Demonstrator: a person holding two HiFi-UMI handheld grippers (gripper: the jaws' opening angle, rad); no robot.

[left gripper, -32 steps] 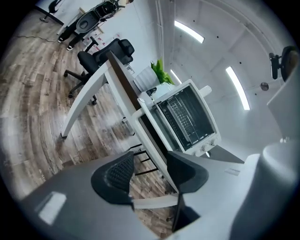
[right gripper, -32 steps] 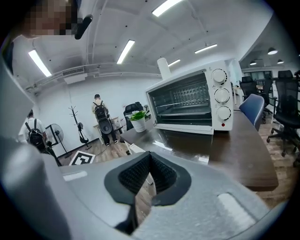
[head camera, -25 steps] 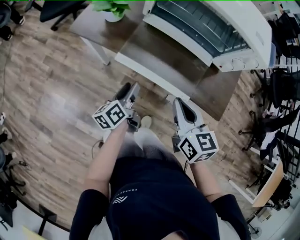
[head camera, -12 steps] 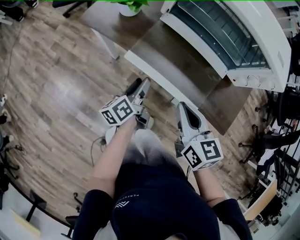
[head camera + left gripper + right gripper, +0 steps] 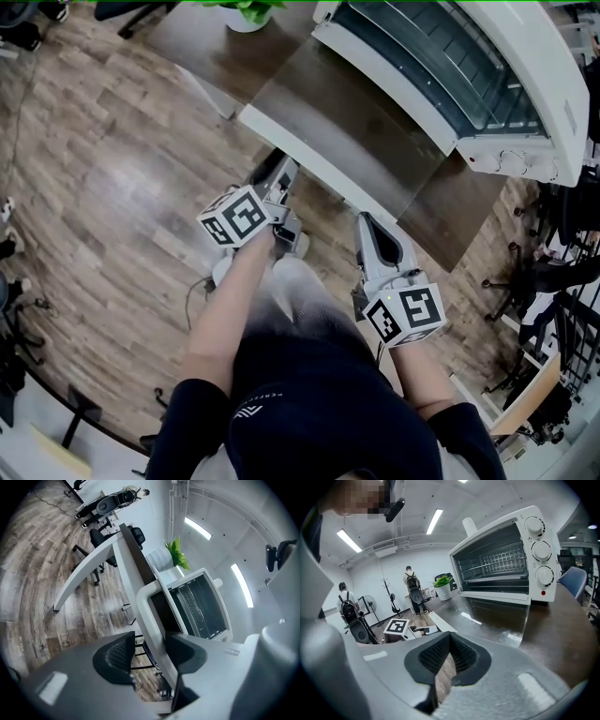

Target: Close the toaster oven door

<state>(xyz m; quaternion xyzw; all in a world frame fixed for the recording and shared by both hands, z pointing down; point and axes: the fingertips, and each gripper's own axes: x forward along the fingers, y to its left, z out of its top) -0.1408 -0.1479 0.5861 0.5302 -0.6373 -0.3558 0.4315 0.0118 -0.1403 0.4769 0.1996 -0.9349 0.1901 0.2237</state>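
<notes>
The white toaster oven (image 5: 487, 84) stands on a dark wooden table (image 5: 441, 216), its glass door (image 5: 347, 103) folded down flat. My left gripper (image 5: 277, 176) is at the door's white front edge (image 5: 300, 150). In the left gripper view that edge (image 5: 157, 639) runs between the jaws of the left gripper (image 5: 150, 654), which are closing but still show a gap on the left side. My right gripper (image 5: 377, 236) hangs lower, off the table's near side, fingers together and empty. In the right gripper view the oven (image 5: 506, 559), its knobs (image 5: 541, 550) and the open door (image 5: 497, 613) lie ahead of the right gripper (image 5: 449, 641).
A green plant in a white pot (image 5: 246, 11) stands at the table's far end. Office chairs (image 5: 553, 272) crowd the right side, and wood flooring (image 5: 112, 169) spreads to the left. Two people with backpacks (image 5: 412, 590) stand in the background of the right gripper view.
My left gripper has moved forward up to the door's front edge. The right gripper has stayed almost where it was.
</notes>
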